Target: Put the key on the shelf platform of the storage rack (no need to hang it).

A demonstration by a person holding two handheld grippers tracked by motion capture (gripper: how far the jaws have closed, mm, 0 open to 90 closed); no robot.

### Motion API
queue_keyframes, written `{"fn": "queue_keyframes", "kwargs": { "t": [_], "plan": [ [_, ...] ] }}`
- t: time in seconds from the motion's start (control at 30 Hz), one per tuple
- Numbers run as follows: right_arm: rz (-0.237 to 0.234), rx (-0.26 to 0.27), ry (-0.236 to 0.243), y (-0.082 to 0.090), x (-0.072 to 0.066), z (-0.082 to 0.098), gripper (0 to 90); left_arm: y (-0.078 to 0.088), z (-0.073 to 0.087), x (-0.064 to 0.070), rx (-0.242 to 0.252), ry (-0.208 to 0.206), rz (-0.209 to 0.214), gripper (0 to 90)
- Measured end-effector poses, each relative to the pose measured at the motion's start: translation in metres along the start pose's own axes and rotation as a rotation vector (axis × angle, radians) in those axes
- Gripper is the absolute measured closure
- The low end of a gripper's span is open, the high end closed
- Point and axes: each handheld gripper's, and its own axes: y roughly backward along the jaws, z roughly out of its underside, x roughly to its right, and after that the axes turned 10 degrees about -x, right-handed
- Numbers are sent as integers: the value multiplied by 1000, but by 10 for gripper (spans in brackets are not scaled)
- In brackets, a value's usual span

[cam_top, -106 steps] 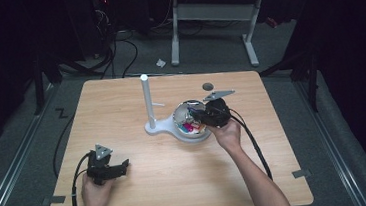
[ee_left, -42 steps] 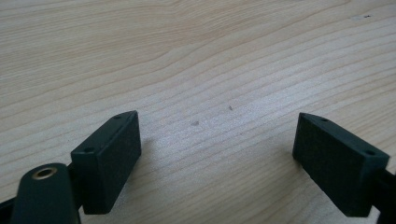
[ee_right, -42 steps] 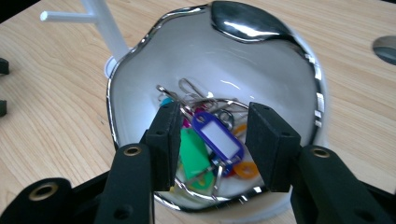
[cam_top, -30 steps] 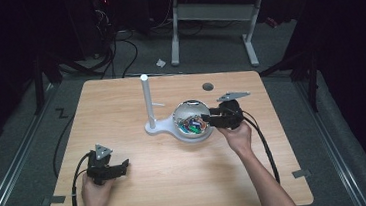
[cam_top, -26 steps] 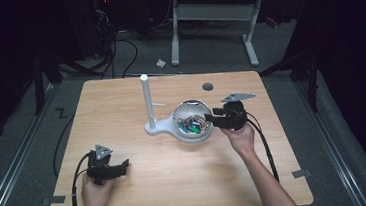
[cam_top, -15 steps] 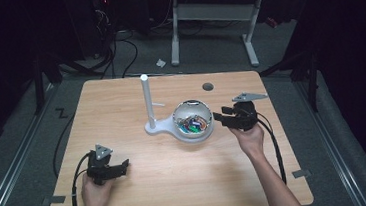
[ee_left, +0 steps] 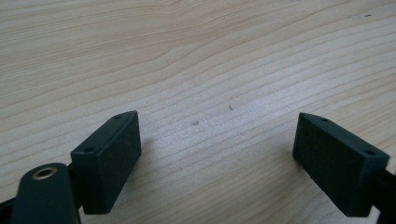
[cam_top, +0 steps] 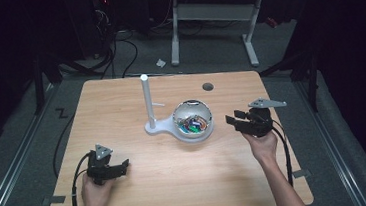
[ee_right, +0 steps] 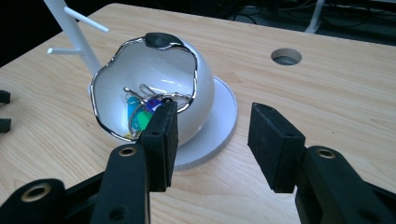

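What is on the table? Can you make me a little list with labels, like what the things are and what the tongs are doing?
Table: light wooden table with a round hole near its far edge
Bowl: white egg-shaped bowl with a wavy silver rim, on a round white base
Inside bowl: small colourful bits, too small to name
Stand: white upright post with side pegs
Left tongs: open, over bare wood
Right tongs: open, empty, beside the bowl

Bowl (ee_right: 154, 93) contents partly hidden
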Motion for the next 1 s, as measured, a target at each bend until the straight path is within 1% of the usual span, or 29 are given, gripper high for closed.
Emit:
{"fn": "queue_keyframes", "kwargs": {
  "t": [0.07,0.2,0.3,0.43,0.5,0.8,0.87,1.0],
  "plan": [
    [-3,13,-11,4,2,3,531,0,0,0,0,-1,0,157],
    [7,15,-23,9,5,11,530,0,0,0,0,-1,0,157],
    [7,28,-36,13,7,17,530,0,0,0,0,-1,0,157],
    [16,26,-41,17,9,24,530,0,0,0,0,-1,0,157],
    [12,36,-47,19,9,27,530,0,0,0,0,-1,0,157],
    [20,31,-46,22,7,37,526,0,0,0,0,0,0,157],
    [27,27,-33,22,5,39,523,0,0,0,0,-1,0,157],
    [32,24,-28,22,3,43,521,0,0,0,0,0,0,157]
  ]
}}
